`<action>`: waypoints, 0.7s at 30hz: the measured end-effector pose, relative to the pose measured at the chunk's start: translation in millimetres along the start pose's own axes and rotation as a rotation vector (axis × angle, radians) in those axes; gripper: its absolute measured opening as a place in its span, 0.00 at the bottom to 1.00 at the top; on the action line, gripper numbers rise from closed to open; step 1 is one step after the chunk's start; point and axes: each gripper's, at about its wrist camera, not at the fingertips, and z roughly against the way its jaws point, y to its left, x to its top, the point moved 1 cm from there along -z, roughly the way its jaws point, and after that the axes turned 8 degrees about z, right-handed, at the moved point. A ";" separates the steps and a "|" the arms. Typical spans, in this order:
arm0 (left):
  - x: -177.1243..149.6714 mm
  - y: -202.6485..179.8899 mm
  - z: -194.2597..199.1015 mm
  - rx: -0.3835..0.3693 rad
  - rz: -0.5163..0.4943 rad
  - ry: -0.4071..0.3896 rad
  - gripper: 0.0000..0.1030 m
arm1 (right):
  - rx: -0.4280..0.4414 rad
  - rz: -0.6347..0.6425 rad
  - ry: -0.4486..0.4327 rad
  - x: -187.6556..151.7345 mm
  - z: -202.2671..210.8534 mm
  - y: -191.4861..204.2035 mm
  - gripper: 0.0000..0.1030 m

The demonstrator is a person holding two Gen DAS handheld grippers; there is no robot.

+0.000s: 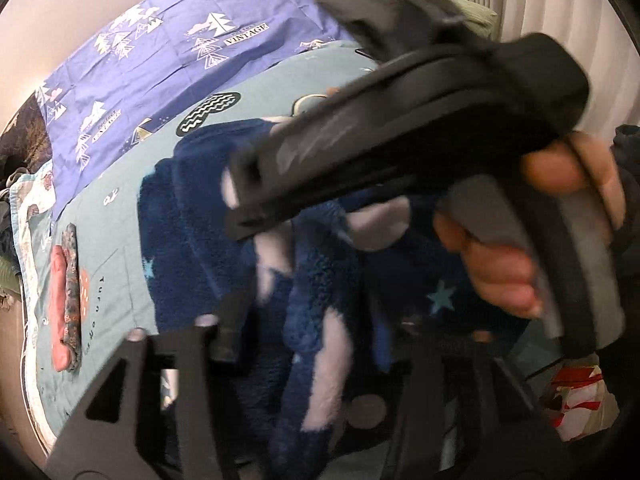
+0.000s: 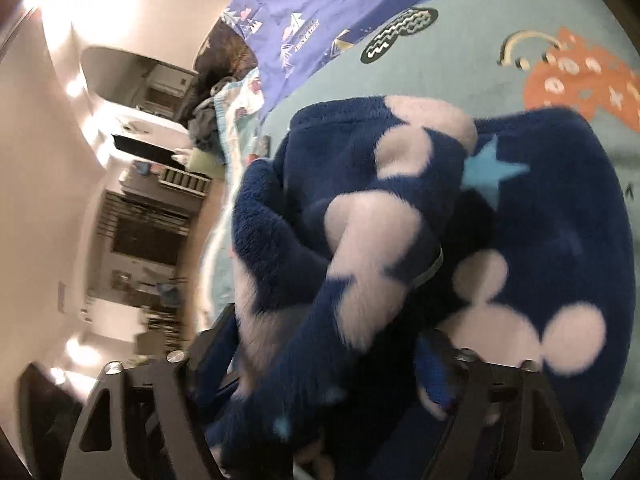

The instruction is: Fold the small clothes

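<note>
My right jaws (image 2: 320, 392) pinch a bunched ridge of the blue fleece garment (image 2: 540, 220) at lower centre, to carry a fold; my left jaws (image 1: 304, 340) hang half-open, gripping nothing visible.

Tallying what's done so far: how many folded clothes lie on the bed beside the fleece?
2: a pink folded piece and a grey patterned one lying against it, at the bed's left edge. Others may be hidden behind the grippers.
</note>
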 end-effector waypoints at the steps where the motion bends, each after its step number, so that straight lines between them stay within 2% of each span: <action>1: -1.4 -3.1 4.6 0.000 -0.005 0.001 0.60 | -0.004 0.013 -0.007 0.5 -0.5 4.1 0.33; 3: -7.0 -8.6 23.2 -0.005 -0.033 -0.028 0.61 | -0.039 0.071 -0.045 -0.4 4.2 16.4 0.29; 6: -21.7 -5.1 61.5 -0.060 -0.054 -0.093 0.69 | -0.062 0.125 -0.069 -0.3 10.2 28.6 0.29; 9: -36.6 10.5 81.7 -0.022 -0.004 -0.144 0.75 | -0.056 0.127 -0.058 4.8 9.8 30.6 0.29; 12: -53.6 31.3 77.4 0.029 0.050 -0.130 0.75 | -0.042 0.134 -0.053 7.4 10.2 31.8 0.29; 15: -67.5 45.3 57.2 0.067 0.109 -0.056 0.75 | -0.065 0.164 -0.065 7.8 11.0 38.5 0.29; 16: -70.9 49.7 54.1 0.047 0.128 -0.048 0.69 | -0.063 0.166 -0.068 5.3 15.1 38.5 0.28; 17: -70.7 53.8 52.1 0.008 0.150 -0.043 0.58 | -0.064 0.168 -0.071 3.0 18.6 37.3 0.27; 18: -70.7 57.3 52.0 -0.039 0.180 -0.032 0.38 | -0.074 0.175 -0.077 2.7 19.2 38.3 0.26; 21: -63.8 56.6 62.8 -0.068 0.194 -0.064 0.30 | -0.103 0.199 -0.110 1.9 27.9 42.6 0.26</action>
